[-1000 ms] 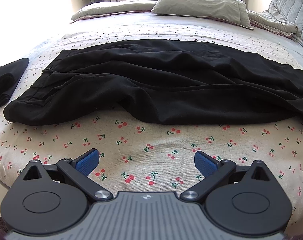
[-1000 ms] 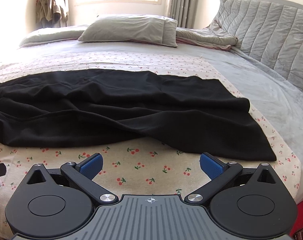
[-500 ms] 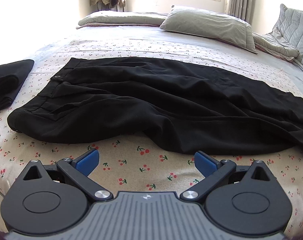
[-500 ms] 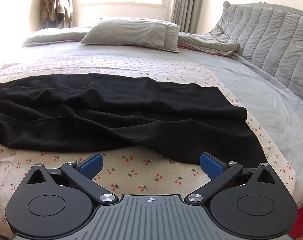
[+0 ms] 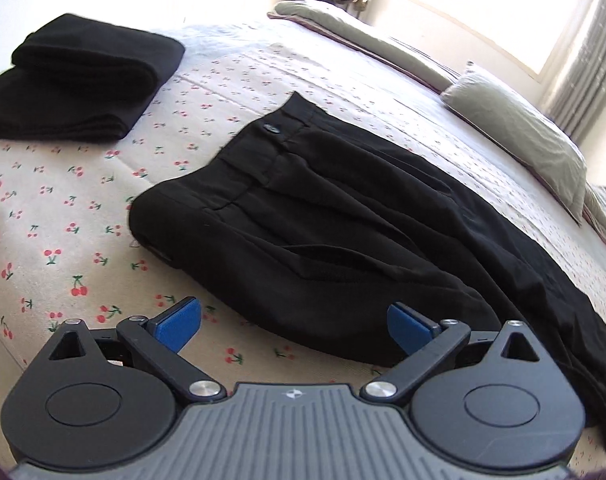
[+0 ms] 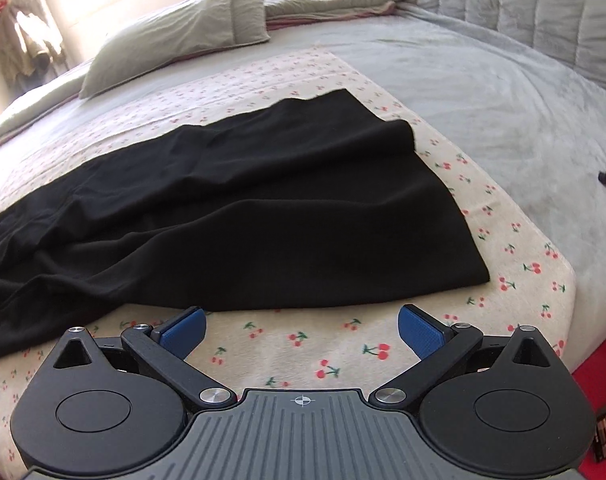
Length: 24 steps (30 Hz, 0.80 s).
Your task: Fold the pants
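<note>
Black pants (image 5: 323, 232) lie spread flat on the cherry-print sheet (image 5: 63, 216), one leg over the other. The waistband with its button is at the upper left in the left wrist view. The leg cuffs (image 6: 343, 208) are at the right in the right wrist view. My left gripper (image 5: 293, 326) is open and empty, just above the near edge of the pants by the hip. My right gripper (image 6: 301, 330) is open and empty over the sheet, just short of the near leg edge by the cuffs.
A folded black garment (image 5: 75, 80) lies on the sheet to the left of the waistband. Grey pillows (image 6: 179, 36) and a grey quilt (image 6: 483, 92) are farther back. The bed edge (image 6: 571, 320) drops off at the right, with red floor below.
Both grippers moved closer to the pants and turned outward: the left toward the waistband end, the right toward the cuff end. Both stay open.
</note>
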Motion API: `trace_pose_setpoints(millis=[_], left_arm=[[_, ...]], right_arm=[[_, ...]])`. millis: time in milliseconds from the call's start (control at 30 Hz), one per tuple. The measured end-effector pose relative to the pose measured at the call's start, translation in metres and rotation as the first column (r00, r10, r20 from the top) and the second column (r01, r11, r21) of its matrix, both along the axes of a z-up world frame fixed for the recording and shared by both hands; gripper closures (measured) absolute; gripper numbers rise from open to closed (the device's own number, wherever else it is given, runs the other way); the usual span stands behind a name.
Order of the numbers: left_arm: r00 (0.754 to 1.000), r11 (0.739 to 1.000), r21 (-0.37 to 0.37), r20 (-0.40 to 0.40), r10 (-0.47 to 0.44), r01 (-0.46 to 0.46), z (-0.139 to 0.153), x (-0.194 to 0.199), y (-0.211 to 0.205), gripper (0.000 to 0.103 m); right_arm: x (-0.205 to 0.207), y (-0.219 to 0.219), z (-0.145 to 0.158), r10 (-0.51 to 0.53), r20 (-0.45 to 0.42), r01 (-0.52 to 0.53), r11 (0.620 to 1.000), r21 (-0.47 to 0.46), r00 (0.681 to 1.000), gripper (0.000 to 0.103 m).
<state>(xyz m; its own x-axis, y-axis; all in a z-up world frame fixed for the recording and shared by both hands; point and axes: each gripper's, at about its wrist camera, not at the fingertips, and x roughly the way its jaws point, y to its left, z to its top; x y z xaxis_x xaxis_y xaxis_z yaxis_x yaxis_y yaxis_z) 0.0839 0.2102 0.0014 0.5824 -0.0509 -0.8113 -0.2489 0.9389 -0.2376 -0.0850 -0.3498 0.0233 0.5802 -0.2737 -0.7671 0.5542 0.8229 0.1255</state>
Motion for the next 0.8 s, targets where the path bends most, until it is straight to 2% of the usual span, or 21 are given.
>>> trace_pose_setpoints(millis=[33, 67, 167, 233, 333, 367, 400, 433, 467, 500, 533, 700, 733, 800], left_arm=[[0.999, 0.999, -0.025, 0.039, 0.028, -0.027, -0.002, 0.003, 0.012, 0.004], [0.998, 0.998, -0.033, 0.038, 0.055, -0.053, -0.004, 0.005, 0.018, 0.004], [0.986, 0.984, -0.125, 0.093, 0.135, -0.123, -0.009, 0.01, 0.048, 0.008], [0.983, 0.971, -0.191, 0.079, 0.163, -0.146, -0.014, 0.017, 0.059, 0.017], [0.982, 0.957, -0.245, 0.063, 0.177, -0.156, -0.022, 0.027, 0.065, 0.029], [0.98, 0.956, -0.245, 0.073, 0.186, -0.163, -0.021, 0.029, 0.065, 0.035], [0.977, 0.956, -0.241, 0.084, 0.195, -0.17, -0.02, 0.031, 0.066, 0.047], [0.973, 0.955, -0.235, 0.095, 0.208, -0.181, -0.019, 0.032, 0.07, 0.06], [0.97, 0.955, -0.228, 0.101, 0.219, -0.192, -0.017, 0.031, 0.072, 0.07], [0.97, 0.957, -0.215, 0.105, 0.221, -0.195, -0.015, 0.031, 0.073, 0.087], [0.97, 0.962, -0.198, 0.115, 0.216, -0.19, -0.011, 0.027, 0.074, 0.094], [0.957, 0.977, -0.119, 0.214, 0.197, -0.175, 0.011, 0.011, 0.088, 0.097], [0.958, 0.98, -0.117, 0.221, 0.185, -0.162, 0.014, 0.01, 0.093, 0.097], [0.97, 0.982, -0.12, 0.183, 0.163, -0.142, 0.012, 0.009, 0.098, 0.097]], right_arm=[[-0.002, -0.009, -0.004, -0.022, -0.008, 0.022, 0.999, 0.023, 1.0, 0.001], [-0.003, -0.017, -0.008, -0.043, -0.014, 0.043, 0.998, 0.048, 0.999, 0.002], [-0.006, -0.041, -0.024, -0.102, -0.014, 0.103, 0.981, 0.163, 0.995, 0.008], [-0.006, -0.054, -0.036, -0.143, -0.006, 0.14, 0.956, 0.257, 0.99, 0.011], [-0.003, -0.063, -0.038, -0.192, 0.036, 0.175, 0.944, 0.28, 0.981, 0.017], [-0.001, -0.065, -0.037, -0.206, 0.052, 0.183, 0.942, 0.279, 0.977, 0.027], [0.002, -0.068, -0.038, -0.223, 0.068, 0.196, 0.94, 0.28, 0.972, 0.042], [0.004, -0.072, -0.039, -0.245, 0.077, 0.215, 0.935, 0.281, 0.966, 0.051], [0.006, -0.075, -0.04, -0.264, 0.082, 0.233, 0.933, 0.276, 0.961, 0.075], [0.009, -0.08, -0.042, -0.282, 0.084, 0.252, 0.932, 0.261, 0.956, 0.097], [0.009, -0.083, -0.042, -0.293, 0.086, 0.264, 0.931, 0.251, 0.952, 0.101], [-0.011, -0.093, -0.017, -0.316, 0.151, 0.291, 0.942, 0.17, 0.937, 0.103], [-0.016, -0.096, -0.012, -0.317, 0.157, 0.292, 0.942, 0.163, 0.935, 0.103], [-0.023, -0.1, -0.008, -0.311, 0.144, 0.288, 0.944, 0.159, 0.939, 0.103]])
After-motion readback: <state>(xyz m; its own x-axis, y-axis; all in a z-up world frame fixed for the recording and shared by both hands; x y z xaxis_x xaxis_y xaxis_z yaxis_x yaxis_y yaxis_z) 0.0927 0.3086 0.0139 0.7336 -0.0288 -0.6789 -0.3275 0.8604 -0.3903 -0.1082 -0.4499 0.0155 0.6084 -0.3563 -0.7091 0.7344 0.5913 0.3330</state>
